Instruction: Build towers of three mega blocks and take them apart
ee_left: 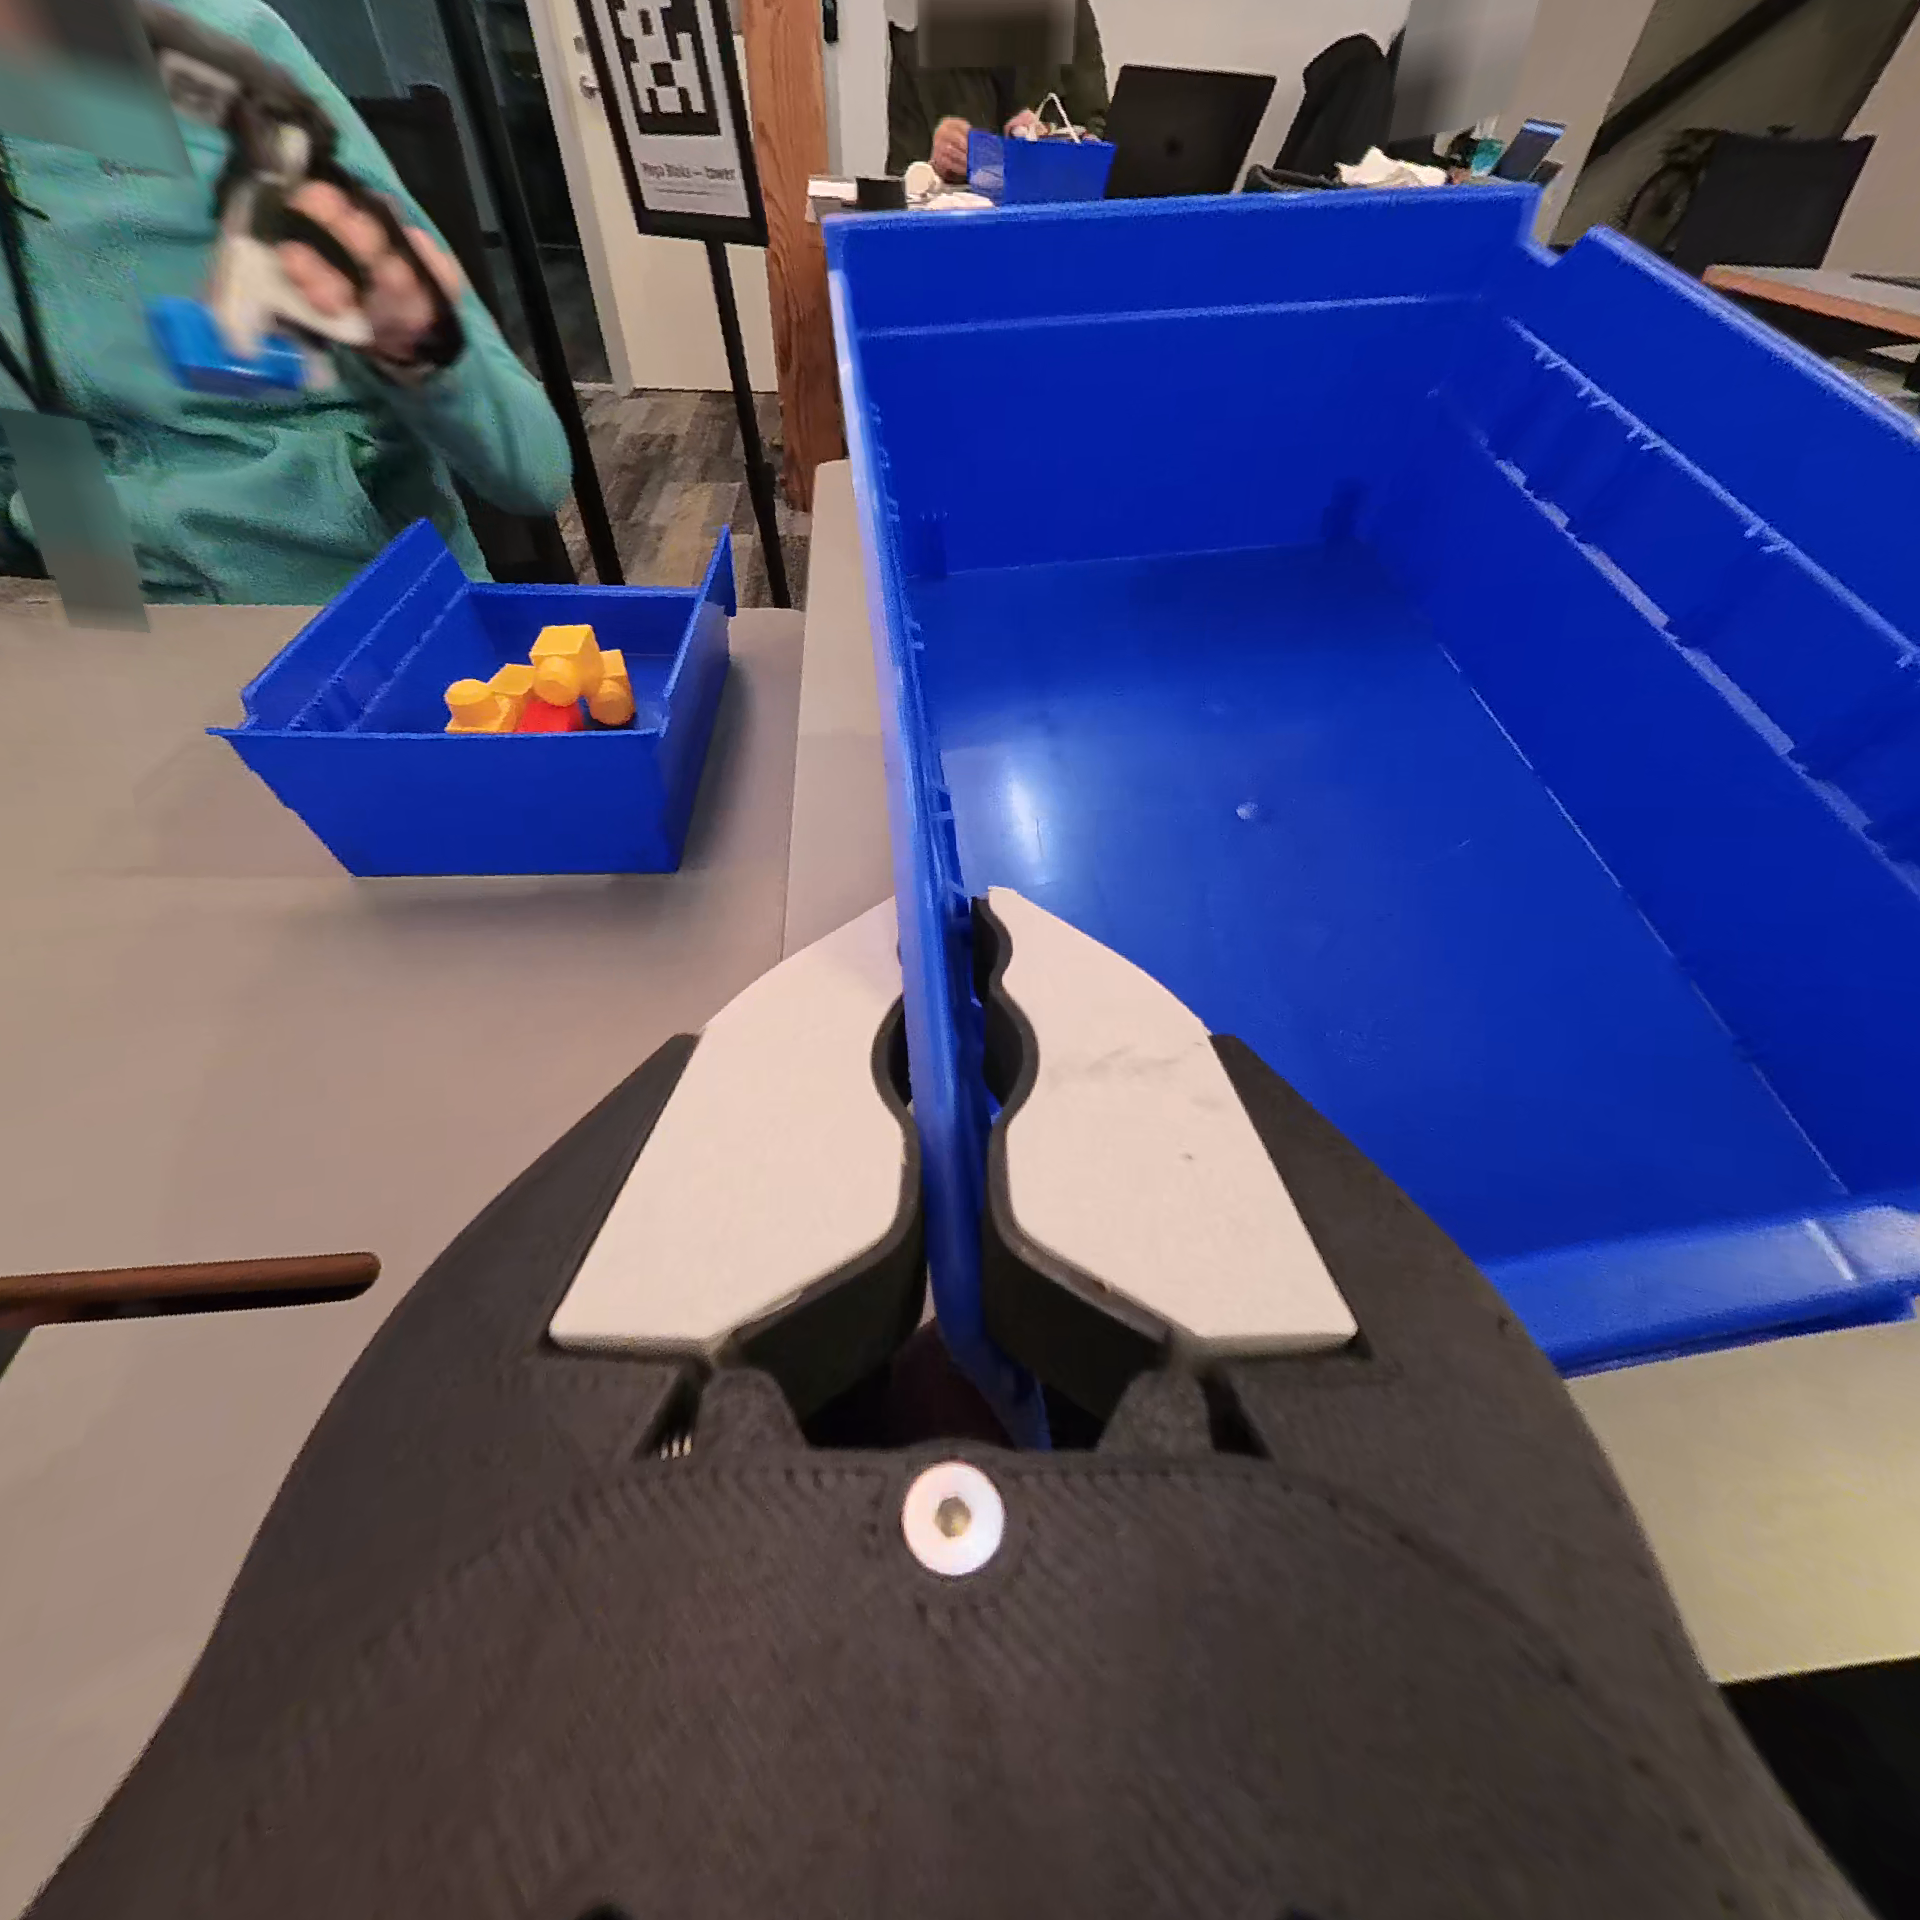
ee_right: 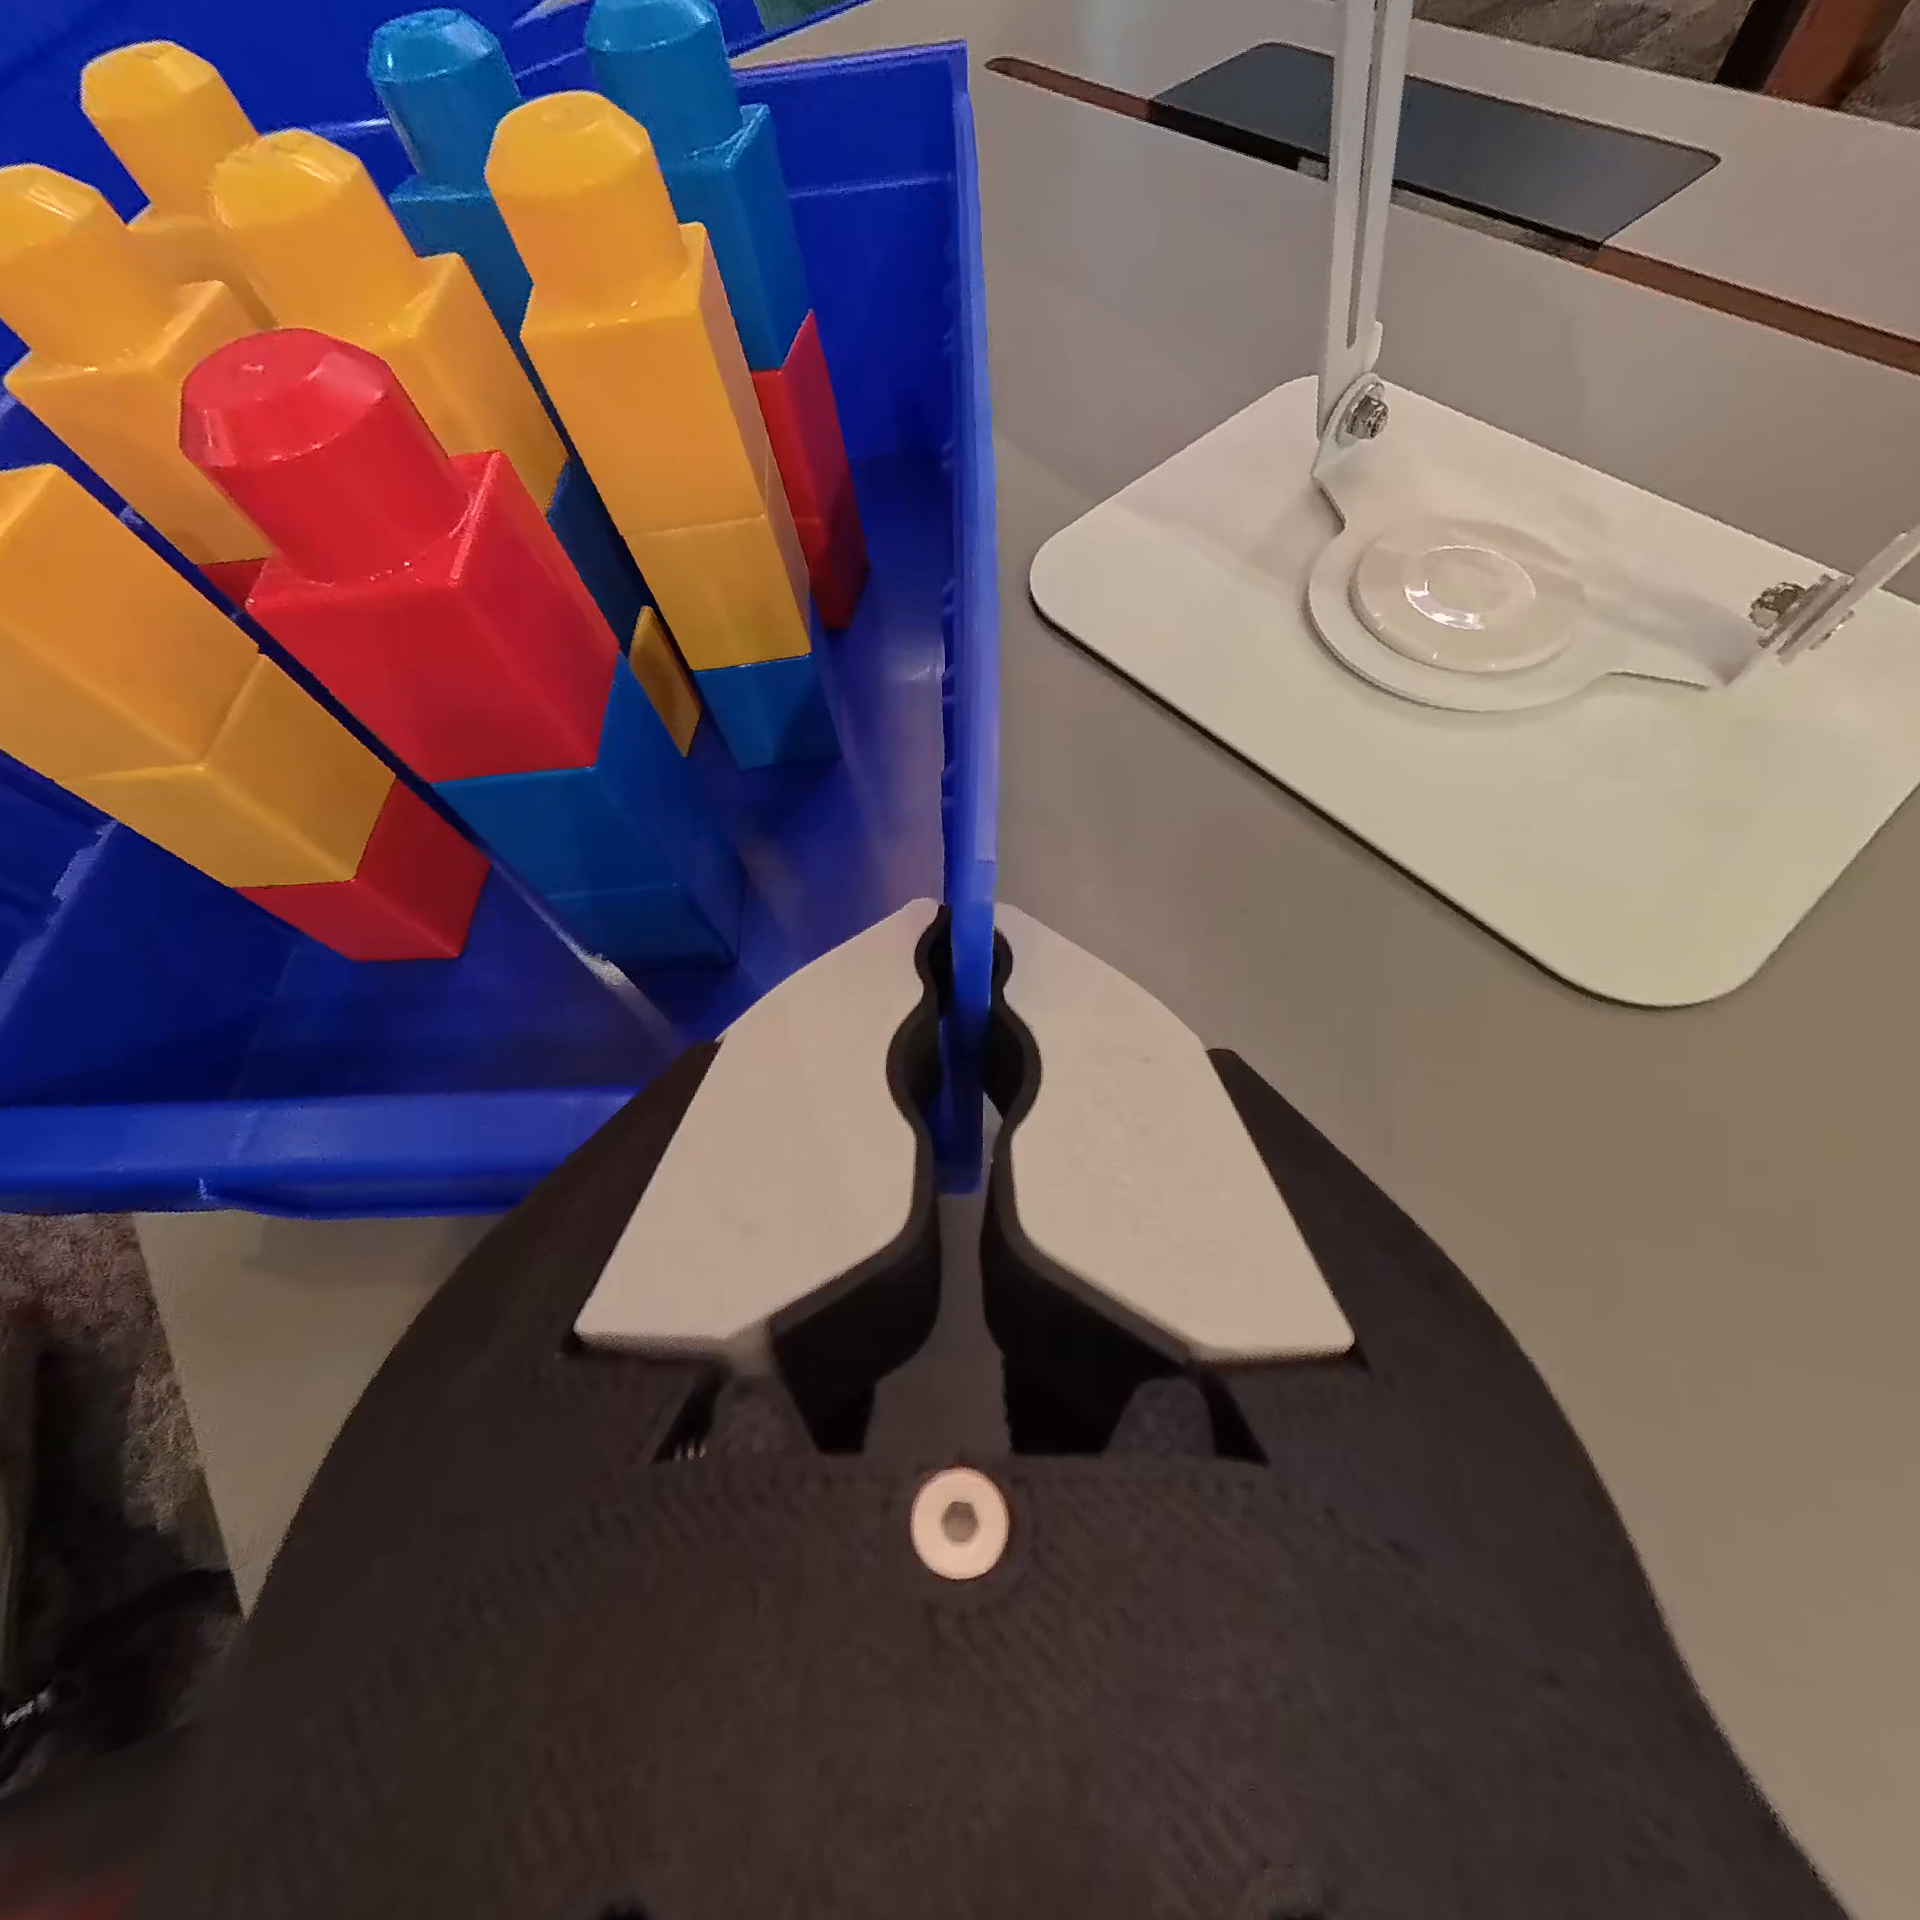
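**Both grippers clamped on bin walls; towers built in one bin, the other bin bare**

Left wrist view, left to right. Far left, a person in a teal top holds another gripper device, blurred. On the grey table (ee_left: 312, 1039) sits a small blue bin (ee_left: 499, 800) with a loose heap of yellow and red blocks (ee_left: 540, 691). Behind it stands a sign on a post (ee_left: 681, 114) with a coded square and a line of print; content not recorded. The left gripper (ee_left: 951, 935) pinches the near left wall of a large blue bin (ee_left: 1351, 831), one finger outside, one inside, pads against the plastic. No blocks show on the visible floor of this bin.

Right wrist view, left to right. A blue bin with towers (ee_right: 961, 416) holds upright stacks of mega blocks (ee_right: 416, 582) in yellow, red and blue, standing close together; the clearest ones show three blocks each. The right gripper (ee_right: 966, 951) is pinched on that bin's right wall, a finger on each side. Right of it, well apart, a white stand base (ee_right: 1507, 831) rests on the table.

Progress (judgement): the build half looks largely done for this batch; taking apart has not begun for these standing towers. Loose blocks in the small bin remain unstacked. Both grippers are handling bins, not blocks, so this reads as bin repositioning between phases.

No brand marks legible on blocks or bins.
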`<move>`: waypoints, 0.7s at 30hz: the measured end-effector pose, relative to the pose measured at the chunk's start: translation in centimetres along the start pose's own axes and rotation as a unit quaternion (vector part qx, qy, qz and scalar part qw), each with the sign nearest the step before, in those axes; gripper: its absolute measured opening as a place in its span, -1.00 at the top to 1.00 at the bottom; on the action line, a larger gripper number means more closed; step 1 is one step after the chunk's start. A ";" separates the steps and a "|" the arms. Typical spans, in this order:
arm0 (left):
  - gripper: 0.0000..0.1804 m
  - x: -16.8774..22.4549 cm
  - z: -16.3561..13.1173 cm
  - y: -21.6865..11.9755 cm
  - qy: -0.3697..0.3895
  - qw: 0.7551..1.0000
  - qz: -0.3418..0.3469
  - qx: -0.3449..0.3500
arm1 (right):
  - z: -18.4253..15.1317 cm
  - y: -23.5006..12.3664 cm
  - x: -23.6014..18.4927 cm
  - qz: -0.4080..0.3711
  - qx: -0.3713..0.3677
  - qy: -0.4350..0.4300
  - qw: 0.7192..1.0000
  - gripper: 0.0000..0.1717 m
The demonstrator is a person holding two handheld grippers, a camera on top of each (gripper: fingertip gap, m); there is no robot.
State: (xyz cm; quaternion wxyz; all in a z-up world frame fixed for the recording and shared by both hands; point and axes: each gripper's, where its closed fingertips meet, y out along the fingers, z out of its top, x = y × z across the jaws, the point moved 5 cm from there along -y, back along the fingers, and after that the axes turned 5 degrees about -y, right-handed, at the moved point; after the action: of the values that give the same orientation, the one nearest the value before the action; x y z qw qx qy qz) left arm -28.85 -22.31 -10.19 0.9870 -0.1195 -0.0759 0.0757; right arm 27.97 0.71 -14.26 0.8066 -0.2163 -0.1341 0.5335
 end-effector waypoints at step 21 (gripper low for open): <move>0.95 -2.0 0.2 -1.4 -0.020 0.999 0.019 0.018 | 4.1 7.4 -0.8 -0.062 0.011 0.027 0.998 0.97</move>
State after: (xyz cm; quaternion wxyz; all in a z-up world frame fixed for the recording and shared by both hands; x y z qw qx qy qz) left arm -30.70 -23.93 -9.89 0.9857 -0.1019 -0.0925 0.0978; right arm 19.89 3.30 -14.33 0.8438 -0.2125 -0.1196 0.4781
